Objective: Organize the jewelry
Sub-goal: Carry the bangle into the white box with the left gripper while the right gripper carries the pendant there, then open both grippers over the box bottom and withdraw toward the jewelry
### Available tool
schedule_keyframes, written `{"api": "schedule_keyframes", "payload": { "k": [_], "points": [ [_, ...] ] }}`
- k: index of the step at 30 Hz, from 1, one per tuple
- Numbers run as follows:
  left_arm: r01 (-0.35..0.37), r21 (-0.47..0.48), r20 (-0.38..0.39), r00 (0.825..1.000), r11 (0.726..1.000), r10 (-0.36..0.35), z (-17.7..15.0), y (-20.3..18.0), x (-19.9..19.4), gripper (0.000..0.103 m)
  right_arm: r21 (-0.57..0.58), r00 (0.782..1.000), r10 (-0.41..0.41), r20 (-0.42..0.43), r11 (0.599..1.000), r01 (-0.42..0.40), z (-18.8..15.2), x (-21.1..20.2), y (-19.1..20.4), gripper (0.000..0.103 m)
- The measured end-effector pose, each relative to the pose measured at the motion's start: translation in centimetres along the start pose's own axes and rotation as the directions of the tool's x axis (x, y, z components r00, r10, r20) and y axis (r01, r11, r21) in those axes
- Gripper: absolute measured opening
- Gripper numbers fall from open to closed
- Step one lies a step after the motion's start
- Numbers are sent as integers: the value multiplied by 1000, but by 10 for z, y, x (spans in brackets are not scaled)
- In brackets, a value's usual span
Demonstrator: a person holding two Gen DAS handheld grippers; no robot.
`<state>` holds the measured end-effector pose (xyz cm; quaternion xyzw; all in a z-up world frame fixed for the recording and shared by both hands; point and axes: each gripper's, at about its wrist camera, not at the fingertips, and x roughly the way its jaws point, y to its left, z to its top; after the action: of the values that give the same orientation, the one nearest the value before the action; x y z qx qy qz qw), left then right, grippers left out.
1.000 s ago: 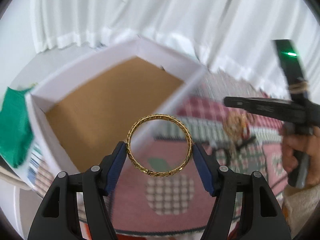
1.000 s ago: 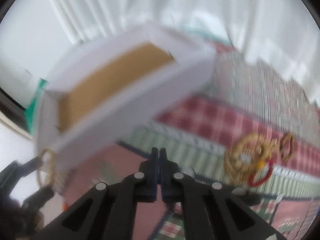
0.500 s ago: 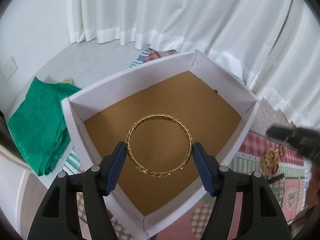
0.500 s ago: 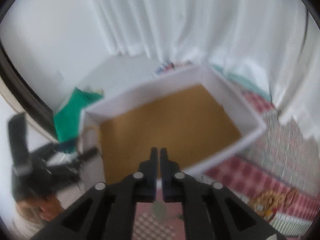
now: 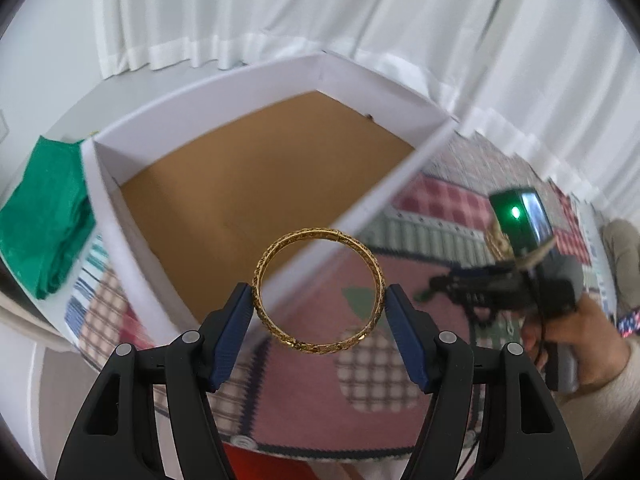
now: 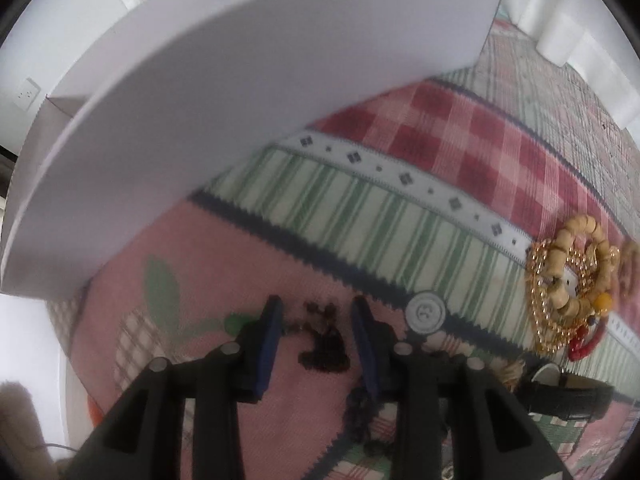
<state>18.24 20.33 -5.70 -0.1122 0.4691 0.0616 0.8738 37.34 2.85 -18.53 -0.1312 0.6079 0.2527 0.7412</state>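
A gold filigree bangle (image 5: 319,293) is clamped upright between the blue pads (image 5: 231,334) of the left gripper (image 5: 320,332), at the near wall of the white box (image 5: 208,108) with the brown floor. The right gripper (image 6: 318,330) is seen at 3 o'clock there, low over the patchwork cloth (image 6: 400,208). Its jaws have just been opening; a dark beaded piece (image 6: 324,344) lies between them, ungripped. A heap of wooden beads and gold chain (image 6: 568,280) lies at 3 o'clock, a black-strapped watch (image 6: 568,394) at 4.
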Motion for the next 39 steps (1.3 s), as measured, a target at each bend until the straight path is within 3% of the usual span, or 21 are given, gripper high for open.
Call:
{"api": "schedule_keyframes", "payload": {
  "k": [5,8,14,18,22,27,30,35,39],
  "points": [
    [7,33,-21,1000,999,-6,-15,-24,16,69,10,1000,0,-30,1000,0,-10,-2,-7,35],
    [-1,45,-33,999,999,3,-22,-34,30,69,-16,999,13,-39,1000,-14,-17,0,-7,20],
    [-3,52,-40,999,999,5,-26,-42,39,69,-7,998,66,7,998,-66,-27,-33,2,18],
    [14,49,2,1000,999,-14,-6,-37,19,69,-45,988,121,93,992,-117,-20,-84,16,18],
    [43,-1,33,999,999,-43,27,-14,-3,69,-109,962,170,215,983,-149,6,-147,46,18],
    [-3,-78,39,999,997,6,68,28,0,69,-190,928,218,301,968,-165,57,-191,105,18],
    [-25,-143,12,1000,989,27,82,59,19,69,-220,927,226,300,962,-164,87,-183,126,18],
    [-58,-211,-37,998,976,52,94,93,51,70,-214,944,204,260,965,-149,124,-135,141,20],
    [-98,-232,-54,995,968,88,97,109,67,85,-180,951,177,255,975,-133,139,-108,135,22]
  ]
}}
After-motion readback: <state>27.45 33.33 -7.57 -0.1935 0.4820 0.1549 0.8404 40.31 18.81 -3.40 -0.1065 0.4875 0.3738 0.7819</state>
